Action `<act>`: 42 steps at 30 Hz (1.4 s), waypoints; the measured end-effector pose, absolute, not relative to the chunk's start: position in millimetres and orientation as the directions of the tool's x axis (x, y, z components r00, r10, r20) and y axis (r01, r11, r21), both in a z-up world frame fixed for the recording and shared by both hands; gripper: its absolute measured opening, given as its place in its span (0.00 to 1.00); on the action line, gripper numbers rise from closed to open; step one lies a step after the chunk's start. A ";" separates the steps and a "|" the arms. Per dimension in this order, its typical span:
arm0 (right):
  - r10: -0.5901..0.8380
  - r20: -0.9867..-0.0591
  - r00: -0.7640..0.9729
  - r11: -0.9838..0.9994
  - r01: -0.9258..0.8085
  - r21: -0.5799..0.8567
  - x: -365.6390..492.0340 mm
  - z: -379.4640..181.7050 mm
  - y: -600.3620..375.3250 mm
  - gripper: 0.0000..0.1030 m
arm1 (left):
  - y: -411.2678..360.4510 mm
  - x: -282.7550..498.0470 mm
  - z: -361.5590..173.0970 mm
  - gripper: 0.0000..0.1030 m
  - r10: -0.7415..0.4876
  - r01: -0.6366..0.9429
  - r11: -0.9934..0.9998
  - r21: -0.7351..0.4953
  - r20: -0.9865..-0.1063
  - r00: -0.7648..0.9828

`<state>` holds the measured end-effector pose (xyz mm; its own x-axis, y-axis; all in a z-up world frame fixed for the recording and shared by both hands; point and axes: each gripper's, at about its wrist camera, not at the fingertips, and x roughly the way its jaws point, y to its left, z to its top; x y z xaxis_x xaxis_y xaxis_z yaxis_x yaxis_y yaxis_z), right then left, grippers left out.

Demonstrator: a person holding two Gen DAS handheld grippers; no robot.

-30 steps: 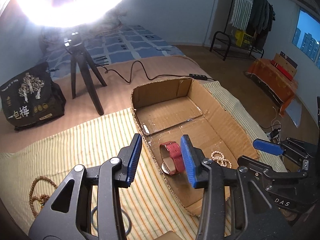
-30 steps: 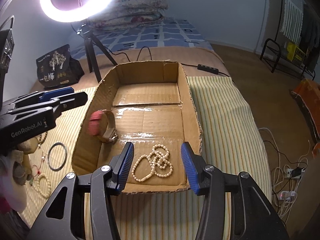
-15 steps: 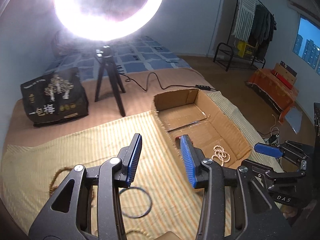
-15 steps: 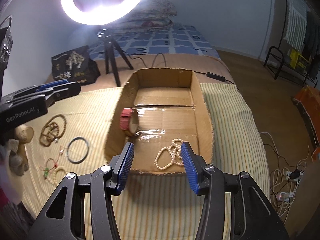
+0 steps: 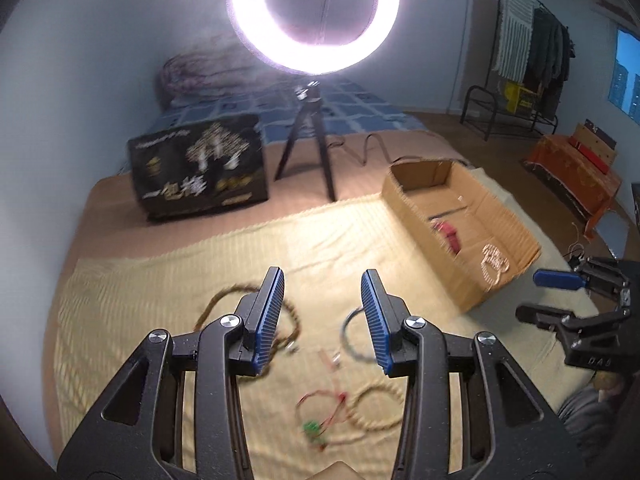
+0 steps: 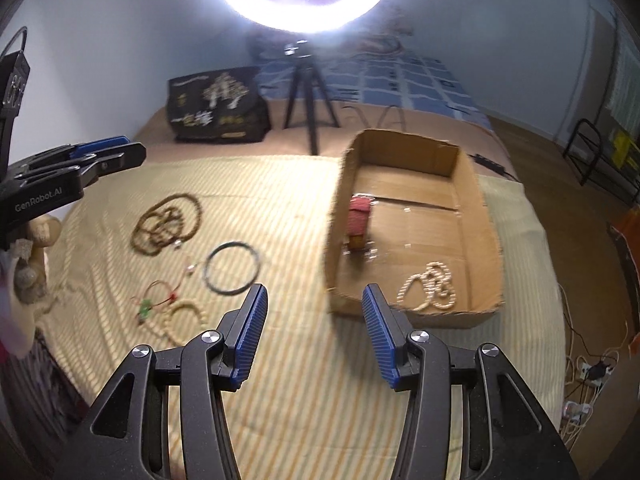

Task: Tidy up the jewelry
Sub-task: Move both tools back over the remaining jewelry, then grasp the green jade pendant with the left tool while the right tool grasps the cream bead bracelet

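Note:
A cardboard box [image 6: 476, 184] [image 5: 424, 204] on the striped cloth holds a red watch [image 6: 359, 218] [image 5: 448, 234] and a pearl necklace [image 6: 430, 288] [image 5: 494, 264]. Left of the box lie a brown bead necklace [image 6: 166, 224] [image 5: 224, 300], a black ring bangle [image 6: 231, 267] [image 5: 350, 338], a red cord bracelet [image 6: 154, 298] [image 5: 320, 412] and a pale bead bracelet [image 6: 188, 312] [image 5: 376, 406]. My left gripper [image 5: 322, 316] is open and empty above the loose pieces. My right gripper [image 6: 314, 328] is open and empty, near the box's front left corner.
A ring light on a black tripod [image 6: 306, 92] [image 5: 308, 136] and a black printed bag [image 6: 216, 106] [image 5: 200, 168] stand behind the cloth. A power cable [image 5: 372, 148] runs past the box. Floor with cables [image 6: 588, 372] lies to the right.
Both grippers have swung left and back, away from the box. The left one now hangs over the loose jewelry. The watch lies in the box.

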<state>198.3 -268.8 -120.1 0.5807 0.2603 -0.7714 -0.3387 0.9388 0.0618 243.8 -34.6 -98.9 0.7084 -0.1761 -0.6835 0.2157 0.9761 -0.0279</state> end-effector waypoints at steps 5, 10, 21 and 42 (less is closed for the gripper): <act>0.279 -0.786 0.551 0.923 -0.381 0.060 192.6 -129.9 -245.7 0.47 | -6.3 222.5 -117.1 0.39 -0.153 0.180 0.983 -0.037 -0.711 0.686; 0.289 -0.804 0.520 0.910 -0.411 0.061 189.0 -141.4 -227.1 0.47 | 10.7 203.3 -138.4 0.39 -0.148 0.154 0.986 -0.060 -0.741 0.655; 0.293 -0.858 0.421 0.891 -0.447 0.085 191.7 -181.1 -193.5 0.47 | 3.5 178.8 -198.4 0.39 -0.200 0.156 0.978 -0.137 -0.823 0.532; 0.293 -0.903 0.315 0.875 -0.469 0.120 204.5 -220.7 -163.1 0.46 | -7.0 201.1 -242.2 0.31 -0.213 0.132 0.976 -0.171 -0.869 0.446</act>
<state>204.5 -163.1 -220.7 0.3148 0.2927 -0.9029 -0.4690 0.8750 0.1201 201.1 -7.0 -242.2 0.4462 -0.2127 -0.8693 0.1316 0.9764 -0.1714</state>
